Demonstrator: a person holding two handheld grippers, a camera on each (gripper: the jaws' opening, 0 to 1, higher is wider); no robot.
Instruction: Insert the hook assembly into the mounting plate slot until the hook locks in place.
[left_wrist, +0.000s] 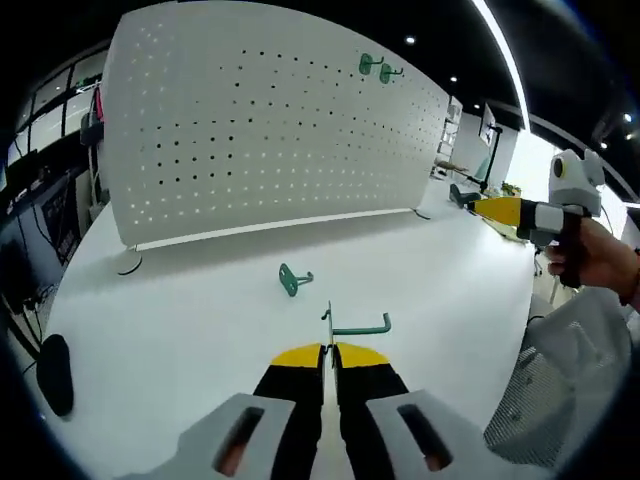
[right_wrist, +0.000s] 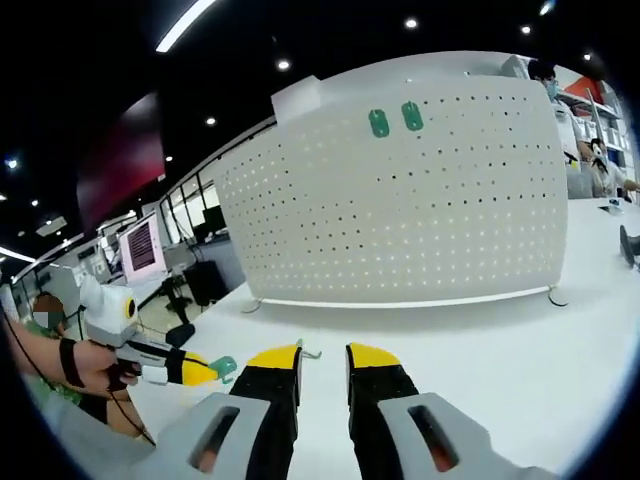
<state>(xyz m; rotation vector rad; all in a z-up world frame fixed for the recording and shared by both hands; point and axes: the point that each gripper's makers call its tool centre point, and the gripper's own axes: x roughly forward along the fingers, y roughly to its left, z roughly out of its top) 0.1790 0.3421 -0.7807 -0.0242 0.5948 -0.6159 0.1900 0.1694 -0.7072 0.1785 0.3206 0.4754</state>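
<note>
Two green metal hooks (left_wrist: 378, 68) already hang high on the white perforated pegboard panel (left_wrist: 250, 130); a third (left_wrist: 293, 278) lies on the white table (left_wrist: 180, 320). The left gripper (left_wrist: 328, 352), jaws clamped on a fourth green wire hook (left_wrist: 358, 326), holds it by a thin edge, so it could twist and miss its slot. The right gripper (right_wrist: 323, 362) rides with jaws apart, empty.

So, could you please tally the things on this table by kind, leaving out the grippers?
Green hooks: 4 (two on the board, one lying on the table, one held in the left gripper)
White pegboard: 1
Black object: 1
Total: 6
</note>
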